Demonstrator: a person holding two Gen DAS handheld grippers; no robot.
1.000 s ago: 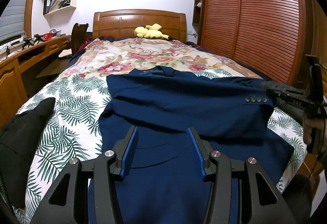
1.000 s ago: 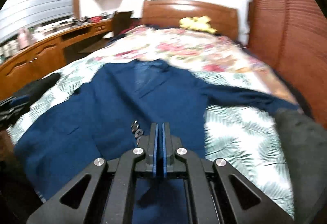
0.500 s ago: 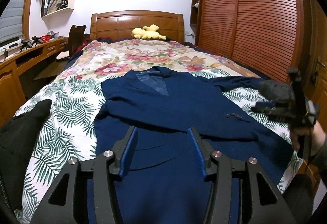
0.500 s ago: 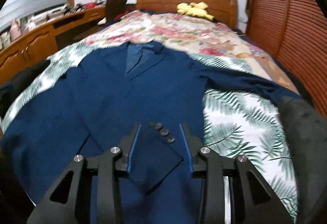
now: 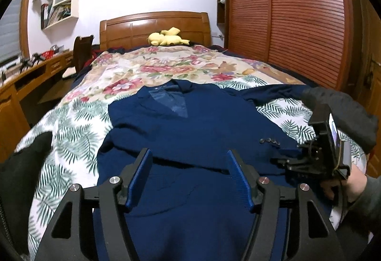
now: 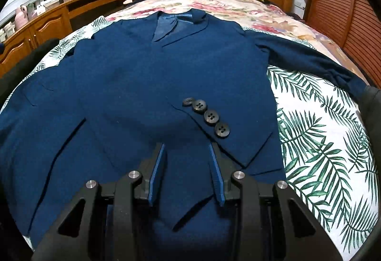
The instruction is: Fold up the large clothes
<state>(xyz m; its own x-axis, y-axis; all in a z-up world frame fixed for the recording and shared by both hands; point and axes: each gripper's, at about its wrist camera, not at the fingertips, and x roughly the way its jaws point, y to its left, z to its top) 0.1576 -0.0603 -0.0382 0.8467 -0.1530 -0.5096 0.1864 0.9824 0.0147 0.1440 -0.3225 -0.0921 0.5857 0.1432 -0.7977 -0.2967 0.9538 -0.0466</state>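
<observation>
A navy blue jacket [image 5: 190,122] [image 6: 142,75] lies face up on the bed, collar toward the headboard. One sleeve is folded across its front, and the cuff with several dark buttons [image 6: 206,117] lies flat just beyond my right gripper [image 6: 187,149]. That gripper is open and low over the fabric, with nothing pinched between its pads. The other sleeve [image 6: 309,63] stretches out to the right. My left gripper [image 5: 188,151] hovers over the jacket's lower half with its jaws opening and nothing held. In the left wrist view a hand holds the right gripper [image 5: 279,162] at the jacket's right edge.
The bedspread [image 5: 71,132] has palm leaves near me and flowers farther back. A yellow plush toy [image 5: 166,38] lies by the wooden headboard. A black garment [image 5: 21,165] sits at the bed's left edge and a dark grey bundle [image 5: 338,106] at its right. A desk stands left, louvred wardrobe doors right.
My right gripper has opened, let go of the buttoned cuff and sunk toward the jacket; the sleeve now lies flat across the front. The left gripper's jaws have widened.
</observation>
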